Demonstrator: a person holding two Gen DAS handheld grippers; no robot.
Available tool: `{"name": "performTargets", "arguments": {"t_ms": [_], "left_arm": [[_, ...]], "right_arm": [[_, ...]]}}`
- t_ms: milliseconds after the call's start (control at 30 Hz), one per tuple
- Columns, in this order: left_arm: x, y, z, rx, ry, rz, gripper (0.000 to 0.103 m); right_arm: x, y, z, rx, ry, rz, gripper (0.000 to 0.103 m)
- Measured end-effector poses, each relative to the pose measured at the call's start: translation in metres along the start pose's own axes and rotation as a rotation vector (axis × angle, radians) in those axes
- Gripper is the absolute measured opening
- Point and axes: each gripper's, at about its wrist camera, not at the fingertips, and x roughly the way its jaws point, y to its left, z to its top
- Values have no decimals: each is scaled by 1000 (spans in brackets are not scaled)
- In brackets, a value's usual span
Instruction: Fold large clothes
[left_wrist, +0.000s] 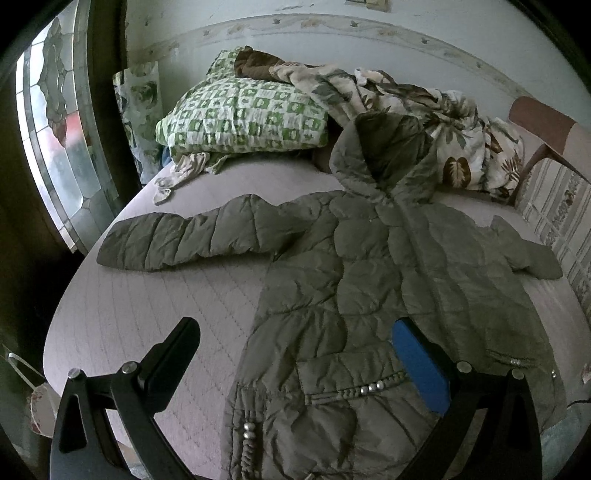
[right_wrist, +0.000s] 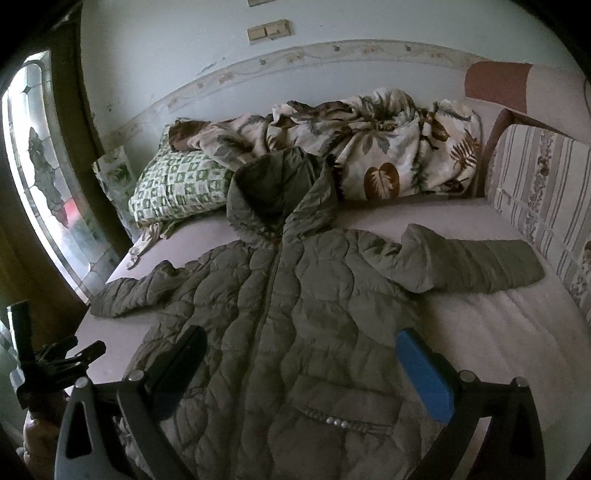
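My olive quilted hooded jacket lies spread face up on the bed, zipped, hood toward 12 o'clock against the green checked pillow and the leaf-print blanket. One sleeve reaches out to 9 o'clock, the other to 3. My left gripper and right gripper both hover released above the hem at 6 o'clock, holding nothing.

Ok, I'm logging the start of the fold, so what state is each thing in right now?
Jacket: spread flat, front up, zipped, sleeves out, hood up.
Left hand-held gripper: open, holding nothing.
Right hand-held gripper: open, holding nothing.
Leaf-print blanket: crumpled.
Green checked pillow: lying flat on the bed.
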Motion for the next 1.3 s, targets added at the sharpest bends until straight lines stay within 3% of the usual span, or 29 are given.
{"name": "performTargets", "arguments": {"t_ms": [600,1300], "left_arm": [[-44,-39,-5,78,-32,-30,103],[-75,-52,-29,115,-23,-66,103]], "right_arm": [[-33,-9,-12,-23,-38,-34,103],[-79,8,-40,-61,27,4,103]]}}
